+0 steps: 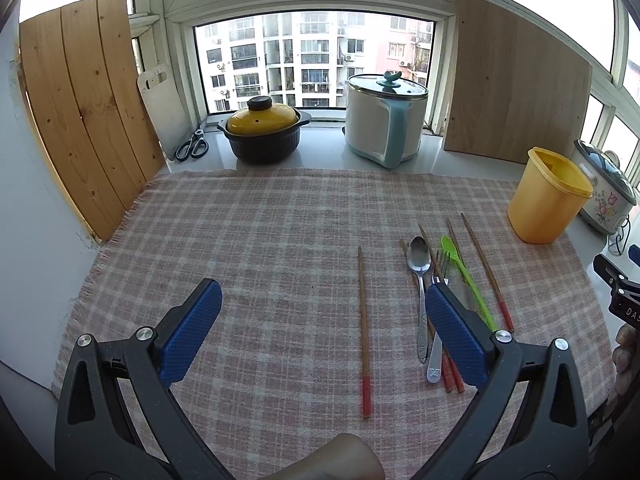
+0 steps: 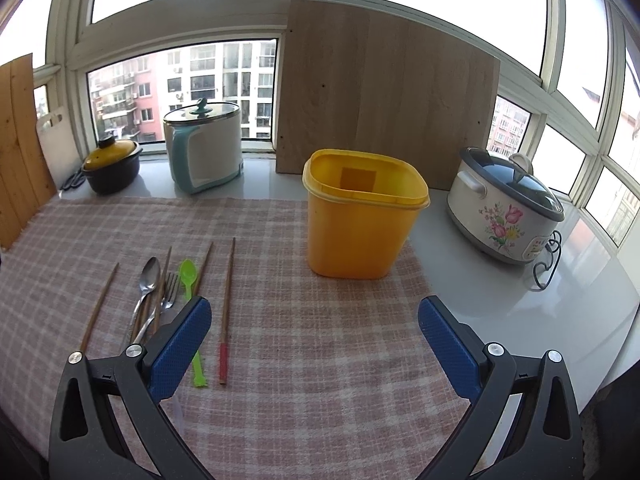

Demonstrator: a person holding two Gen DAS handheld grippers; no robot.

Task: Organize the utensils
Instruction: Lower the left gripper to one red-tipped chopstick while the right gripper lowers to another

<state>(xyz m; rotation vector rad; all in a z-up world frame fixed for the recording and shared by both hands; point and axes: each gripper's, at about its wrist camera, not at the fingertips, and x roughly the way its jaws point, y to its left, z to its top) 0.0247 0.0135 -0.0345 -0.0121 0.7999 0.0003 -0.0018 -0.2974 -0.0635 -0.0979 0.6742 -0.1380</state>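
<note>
1. Left gripper is hovering over the near part of the checked cloth; its blue fingers are standing wide apart, holding nothing.
2. Right gripper is likewise hanging above the cloth, fingers spread wide and gripping nothing.
3. The utensils are lying loose on the cloth, right of centre in the left wrist view. A single chopstick with a red end is lying apart, to the left of the rest.
4. The metal spoon is lying bowl-far, just beside the fork, which is partly hidden by the left gripper's right finger. Several chopsticks are running under and beside them; how many I cannot tell.
5. The green plastic spoon is lying just right of the fork, and one more chopstick is lying at the right edge of the group.
6. The yellow container is standing upright and open-topped on the far right corner of the cloth, well apart from the utensils.
7. Behind, on the white bench by the window: a dark pot with yellow lid, a white-and-teal cooker, scissors, and a flowered rice cooker at far right.
8. Wooden boards are leaning against the window frame.
</note>
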